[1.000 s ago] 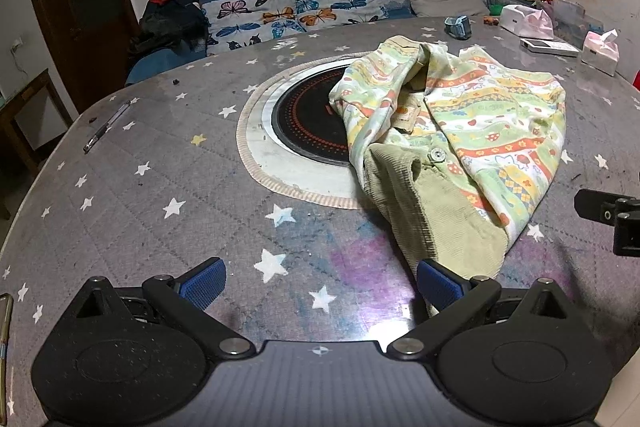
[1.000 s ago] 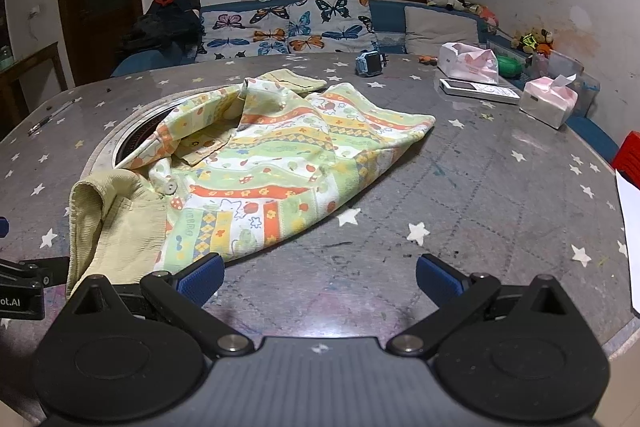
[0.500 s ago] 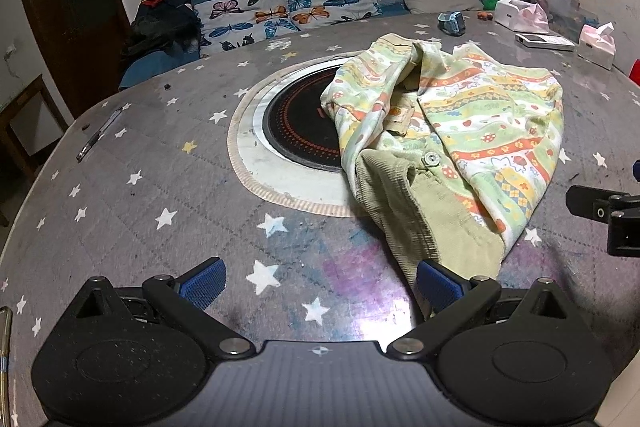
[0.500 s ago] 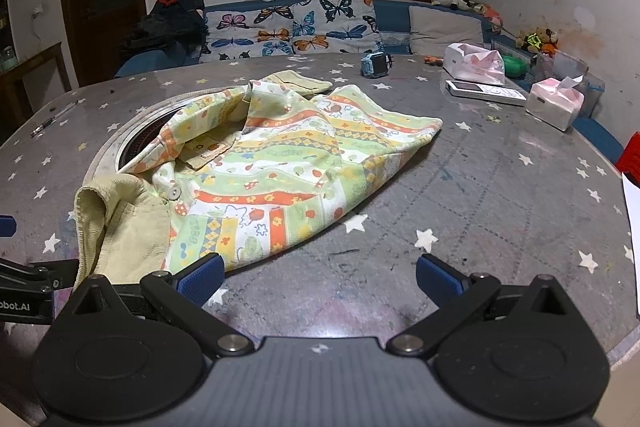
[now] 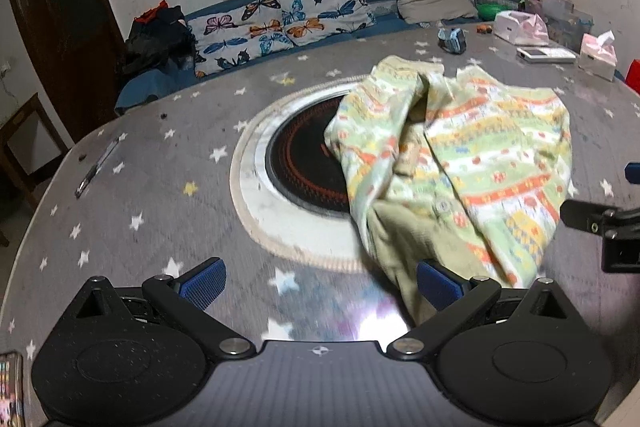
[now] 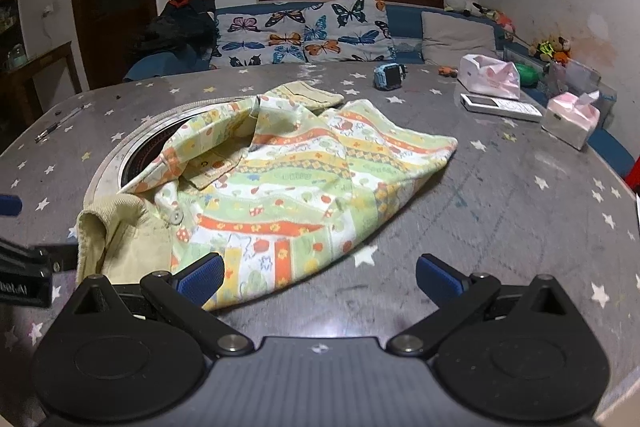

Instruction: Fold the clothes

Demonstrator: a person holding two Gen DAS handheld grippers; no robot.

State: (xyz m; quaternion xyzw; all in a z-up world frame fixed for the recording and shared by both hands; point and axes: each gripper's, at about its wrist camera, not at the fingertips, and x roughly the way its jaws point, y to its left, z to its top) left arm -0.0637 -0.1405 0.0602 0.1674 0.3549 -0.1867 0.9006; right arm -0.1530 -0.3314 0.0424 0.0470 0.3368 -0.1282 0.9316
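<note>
A crumpled child's garment point(image 5: 472, 163) with green, yellow and orange stripes and a beige corduroy collar lies on the round table, partly over the black hob. It also shows in the right wrist view point(image 6: 280, 183). My left gripper point(image 5: 318, 281) is open and empty, with its right finger point(image 5: 434, 283) at the corduroy edge. My right gripper point(image 6: 318, 279) is open and empty, with its left finger point(image 6: 200, 279) over the garment's near hem. Each gripper shows at the edge of the other's view.
The grey star-patterned table point(image 6: 520, 211) has a round black hob point(image 5: 304, 167) in the middle. A pen point(image 5: 96, 169) lies far left. A blue watch point(image 6: 388, 75), tissue boxes point(image 6: 572, 119) and a white device point(image 6: 500, 105) stand at the back right. A sofa with butterfly cushions point(image 6: 304, 35) is behind.
Both grippers have tilted upward and drawn slightly closer to the garment. The garment has not moved and both stay open.
</note>
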